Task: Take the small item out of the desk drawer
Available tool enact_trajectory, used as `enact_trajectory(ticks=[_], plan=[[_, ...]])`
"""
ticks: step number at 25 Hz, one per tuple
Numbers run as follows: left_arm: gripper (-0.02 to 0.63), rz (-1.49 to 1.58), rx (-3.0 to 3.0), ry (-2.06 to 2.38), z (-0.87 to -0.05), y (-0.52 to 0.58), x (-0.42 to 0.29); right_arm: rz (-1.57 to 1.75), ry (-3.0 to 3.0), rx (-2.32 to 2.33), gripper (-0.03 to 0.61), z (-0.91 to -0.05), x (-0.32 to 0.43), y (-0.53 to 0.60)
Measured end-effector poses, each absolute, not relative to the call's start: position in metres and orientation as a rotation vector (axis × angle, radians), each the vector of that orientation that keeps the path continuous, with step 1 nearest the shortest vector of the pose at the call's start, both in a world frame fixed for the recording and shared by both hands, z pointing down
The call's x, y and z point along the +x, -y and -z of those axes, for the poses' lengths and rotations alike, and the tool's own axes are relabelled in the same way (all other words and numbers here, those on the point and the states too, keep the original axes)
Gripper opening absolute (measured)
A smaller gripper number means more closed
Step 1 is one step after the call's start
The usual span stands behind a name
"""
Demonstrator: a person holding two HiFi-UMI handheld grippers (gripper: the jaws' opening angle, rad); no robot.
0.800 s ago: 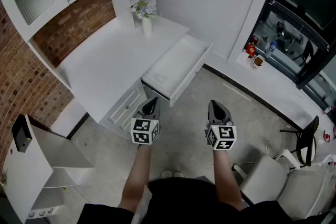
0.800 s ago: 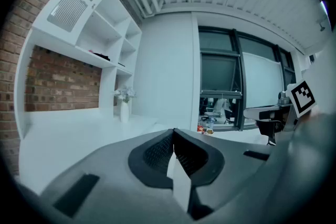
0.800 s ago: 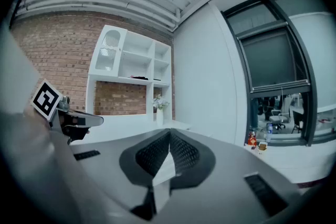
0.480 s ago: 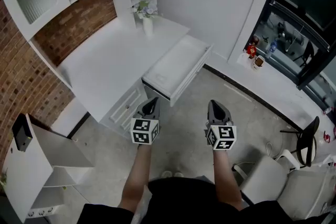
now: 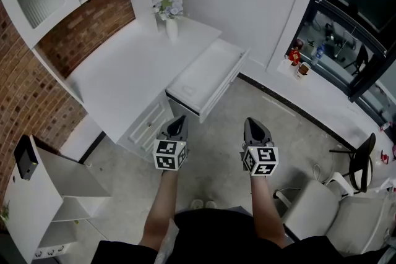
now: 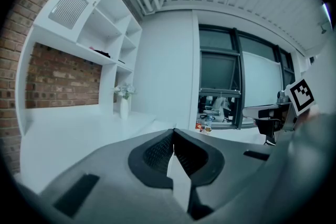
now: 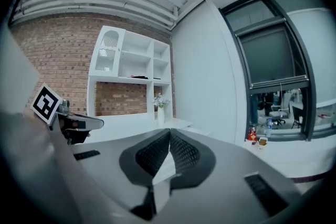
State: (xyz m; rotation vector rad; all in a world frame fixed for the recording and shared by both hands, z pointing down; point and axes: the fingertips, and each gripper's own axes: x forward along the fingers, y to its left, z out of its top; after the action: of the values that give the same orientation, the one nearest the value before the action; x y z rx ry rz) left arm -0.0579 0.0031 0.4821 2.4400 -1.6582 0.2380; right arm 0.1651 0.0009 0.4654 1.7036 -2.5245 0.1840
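Both your claws are closed together and empty: the left gripper (image 5: 178, 122) and the right gripper (image 5: 255, 125), side by side. Just ahead of the left one is the near end of the open drawer (image 5: 223, 85), which runs away to the right. The small item (image 5: 186, 89), pale and hard to see, seems to lie at that near end, so the left claw is nearer.

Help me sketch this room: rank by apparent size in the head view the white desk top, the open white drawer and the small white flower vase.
1. white desk top
2. open white drawer
3. small white flower vase; it stands farthest away, so its true size is less sure.
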Motion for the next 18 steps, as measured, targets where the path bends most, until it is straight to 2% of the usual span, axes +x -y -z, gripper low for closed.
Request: enact_trajectory(ticks=[5,6,10,18], plan=[[0.009,-0.236,2.447,1.646,-0.484,-0.006,-0.057,-0.191,2.556,1.687,0.002,-0.463,0.161,-0.006],[0.009,-0.235,2.448,1.644,-0.485,-0.007,-0.056,-0.198,2.565,1.679,0.046,-0.463,0.160,-0.007],[0.009,-0.234,2.452,1.635,-0.485,-0.009,-0.057,-0.223,2.577,1.667,0.111,-0.464,0.156,-0.010],[0.009,-0.222,2.460,1.615,-0.484,-0.013,-0.062,-0.235,2.562,1.685,0.149,-0.461,0.152,-0.012]])
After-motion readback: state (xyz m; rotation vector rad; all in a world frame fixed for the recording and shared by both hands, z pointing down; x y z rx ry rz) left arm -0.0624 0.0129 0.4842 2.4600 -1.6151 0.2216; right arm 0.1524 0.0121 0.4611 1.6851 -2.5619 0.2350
